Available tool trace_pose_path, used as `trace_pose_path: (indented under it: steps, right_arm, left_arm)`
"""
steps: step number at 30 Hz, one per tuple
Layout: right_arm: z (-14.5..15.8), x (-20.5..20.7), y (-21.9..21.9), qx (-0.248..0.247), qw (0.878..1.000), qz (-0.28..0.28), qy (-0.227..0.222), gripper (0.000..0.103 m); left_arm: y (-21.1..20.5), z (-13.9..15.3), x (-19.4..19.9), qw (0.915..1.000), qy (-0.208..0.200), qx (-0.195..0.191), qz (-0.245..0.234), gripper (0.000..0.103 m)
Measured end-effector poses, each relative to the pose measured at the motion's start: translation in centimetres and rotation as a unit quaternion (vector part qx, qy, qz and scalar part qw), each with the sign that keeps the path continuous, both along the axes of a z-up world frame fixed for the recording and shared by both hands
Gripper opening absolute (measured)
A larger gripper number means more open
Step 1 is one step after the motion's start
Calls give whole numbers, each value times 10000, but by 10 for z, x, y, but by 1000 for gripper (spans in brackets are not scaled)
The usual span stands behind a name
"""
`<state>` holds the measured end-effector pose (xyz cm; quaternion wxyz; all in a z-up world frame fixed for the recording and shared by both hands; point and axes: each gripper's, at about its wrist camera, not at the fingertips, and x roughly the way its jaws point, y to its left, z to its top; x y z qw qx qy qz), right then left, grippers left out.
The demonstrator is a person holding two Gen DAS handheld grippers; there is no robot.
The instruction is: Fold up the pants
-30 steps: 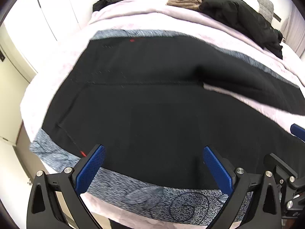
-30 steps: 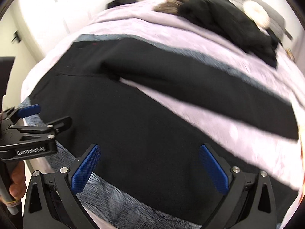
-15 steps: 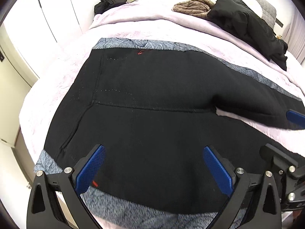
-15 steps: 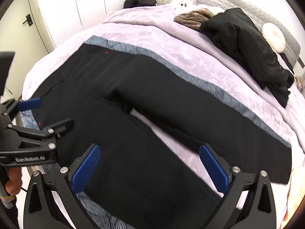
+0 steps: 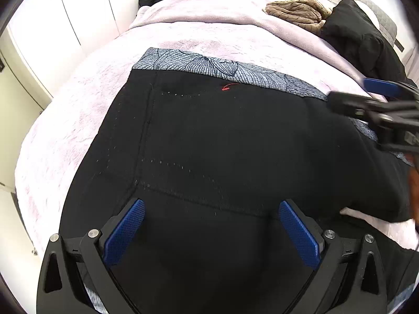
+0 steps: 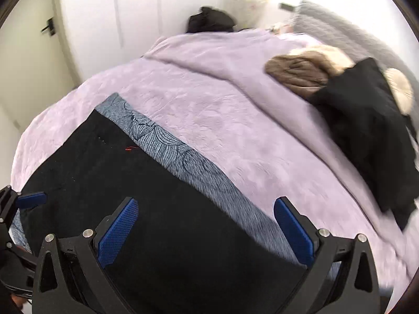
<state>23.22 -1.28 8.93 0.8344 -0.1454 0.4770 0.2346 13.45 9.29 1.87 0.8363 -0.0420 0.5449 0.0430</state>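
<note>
Now both grippers have been brought closer and lower over the black pants with grey patterned side stripes, which lie spread flat on the lilac quilted bed. The left gripper is held wide open and empty above the seat seam; the right gripper, also wide open and empty, was moved toward the far striped edge. A grasp is probably being prepared; nothing is folded yet. No containers are seen.
</note>
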Motion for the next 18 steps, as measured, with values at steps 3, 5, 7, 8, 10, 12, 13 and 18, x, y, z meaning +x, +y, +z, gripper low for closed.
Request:
trace_pose_path:
  steps: [3,5,7,8,10,12,13,18]
  right_arm:
    - [-27,31,1,34,9974,507,510,103]
    - [-46,45,-1,131,9939,730,813,103]
    - [-64,58,-4,374,9883,930,1145,103]
    - [-73,64,-7,541,9846,961,1356,103]
    - [-83,71,-13,836,9801,940,1537,103]
    - [-77,60,-10,857,9781,1259,1418,81]
    - [-68,52,-7,926,9762,1471,1295,63]
    - [-37,13,2,521,9812,1735,671,19]
  left_arm:
    - [3,-6,8,10000,-19,-15,-85,103]
    - [6,-9,11,9999,-34,-38,-111,103]
    - [9,-10,14,9998,-48,-73,-152,103]
    - [11,-11,15,9998,-56,-101,-177,103]
    - [13,-11,16,9996,-58,-173,-199,103]
    - [18,-11,17,9994,-56,-291,-191,103]
    - [21,-10,19,9990,-52,-401,-173,103]
    - [30,0,37,9956,-90,-927,105,103]
